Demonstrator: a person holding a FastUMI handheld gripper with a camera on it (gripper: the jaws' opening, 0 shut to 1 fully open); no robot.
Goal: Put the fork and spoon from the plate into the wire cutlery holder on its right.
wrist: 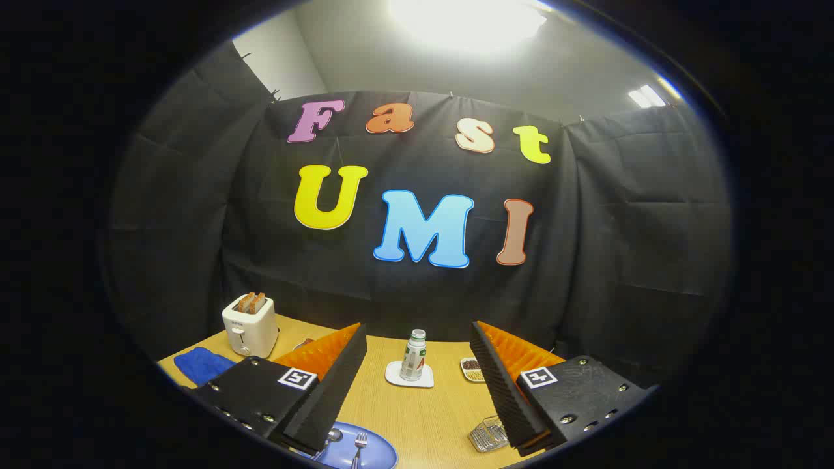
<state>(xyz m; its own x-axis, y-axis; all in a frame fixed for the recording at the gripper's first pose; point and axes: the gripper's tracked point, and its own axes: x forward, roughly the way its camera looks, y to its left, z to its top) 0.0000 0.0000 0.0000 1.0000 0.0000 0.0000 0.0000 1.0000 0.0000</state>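
Wooden table (pixel 430 417) spread below and ahead of the tongs (pixel 417 391). Tongs held wide open above it, gripping nothing. White toaster (pixel 249 324) with two slices of toast stood far off beyond the left finger, blue cloth (pixel 201 365) beside it. Blue plate (pixel 371 449) lay low, just beside the left fingertip, bearing fork (pixel 359 448) and spoon (pixel 333 435). Wire cutlery holder (pixel 487 435) sat against the right fingertip. Small bottle (pixel 413 355) on a white coaster (pixel 408 376) stood between the fingers, farther ahead. Small dish (pixel 472 369) nearby.
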